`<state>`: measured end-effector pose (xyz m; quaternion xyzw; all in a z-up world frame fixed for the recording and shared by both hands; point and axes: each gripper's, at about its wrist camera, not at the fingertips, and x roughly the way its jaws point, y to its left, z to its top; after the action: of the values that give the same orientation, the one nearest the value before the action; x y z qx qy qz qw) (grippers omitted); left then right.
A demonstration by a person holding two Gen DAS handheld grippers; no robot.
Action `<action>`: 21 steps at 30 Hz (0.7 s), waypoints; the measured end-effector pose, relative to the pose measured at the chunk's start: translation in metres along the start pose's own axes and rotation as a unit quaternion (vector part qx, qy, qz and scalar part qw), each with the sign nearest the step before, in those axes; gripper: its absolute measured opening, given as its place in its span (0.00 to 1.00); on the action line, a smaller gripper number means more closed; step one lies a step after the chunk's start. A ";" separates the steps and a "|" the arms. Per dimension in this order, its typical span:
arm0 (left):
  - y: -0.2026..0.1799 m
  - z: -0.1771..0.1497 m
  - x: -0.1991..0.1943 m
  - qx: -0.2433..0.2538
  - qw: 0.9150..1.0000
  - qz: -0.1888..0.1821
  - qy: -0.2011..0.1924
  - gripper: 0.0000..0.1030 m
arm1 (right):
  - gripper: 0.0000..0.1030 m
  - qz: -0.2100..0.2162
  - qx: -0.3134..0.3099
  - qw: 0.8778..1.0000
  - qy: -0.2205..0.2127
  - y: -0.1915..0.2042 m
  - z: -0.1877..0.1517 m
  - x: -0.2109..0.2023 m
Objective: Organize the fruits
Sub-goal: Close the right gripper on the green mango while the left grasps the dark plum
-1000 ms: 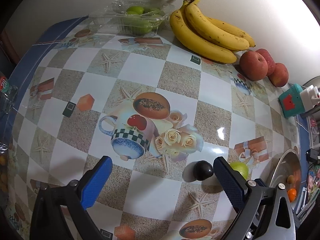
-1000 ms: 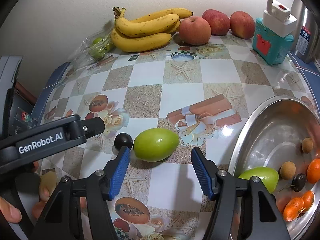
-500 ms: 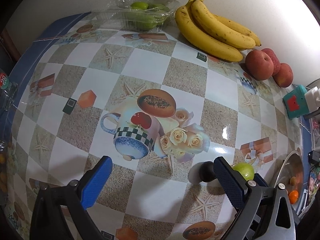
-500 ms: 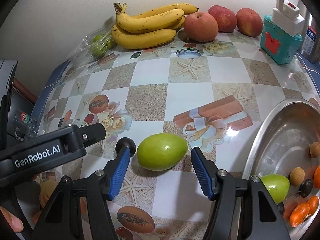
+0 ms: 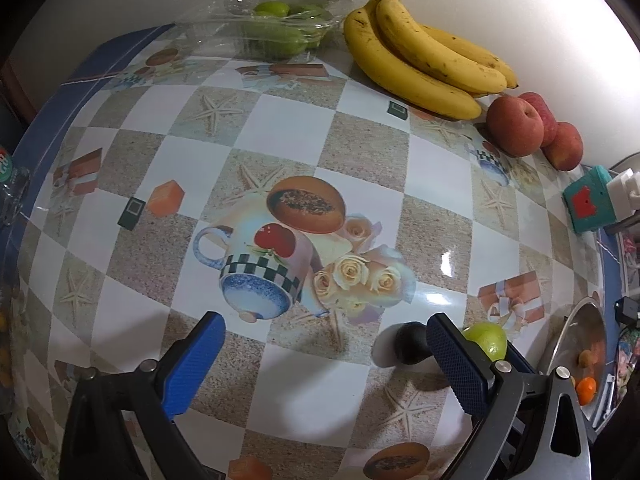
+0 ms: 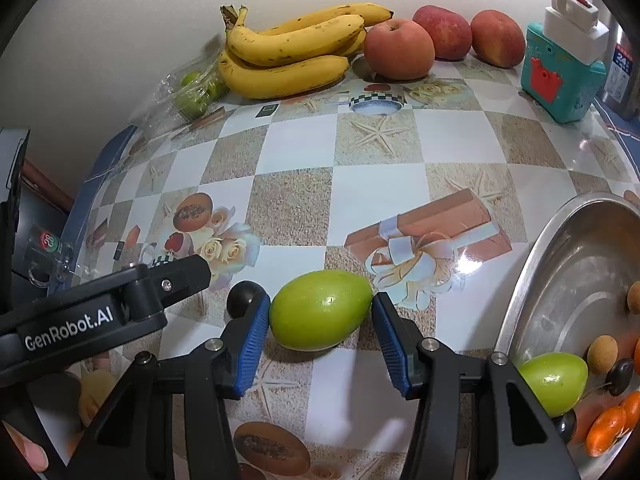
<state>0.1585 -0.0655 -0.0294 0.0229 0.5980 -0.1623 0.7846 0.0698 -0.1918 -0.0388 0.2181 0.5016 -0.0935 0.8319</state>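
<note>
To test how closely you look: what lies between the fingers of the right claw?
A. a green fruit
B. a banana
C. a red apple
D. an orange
A: in the right wrist view the green fruit lies on the table between the right claw's blue pads, which touch its two ends.

The bench wears a glossy checkered cloth printed with starfish, gift boxes and roses. Along the wall lie a clear plastic pack of green fruit, a bunch of bananas, three red apples and a teal toy box. A green mango and a small dark fruit lie near a steel bowl.
</note>
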 end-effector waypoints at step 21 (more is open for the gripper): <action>-0.042 0.001 0.015 0.039 0.996 -0.070 0.028 0.58 | 0.52 0.002 0.042 0.999 0.002 -0.031 -0.007 -0.022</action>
<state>0.1506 -0.1086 -0.0366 0.0163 0.6133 -0.2388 0.7527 0.0424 -0.2181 -0.0310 0.2544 0.4988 -0.1120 0.8210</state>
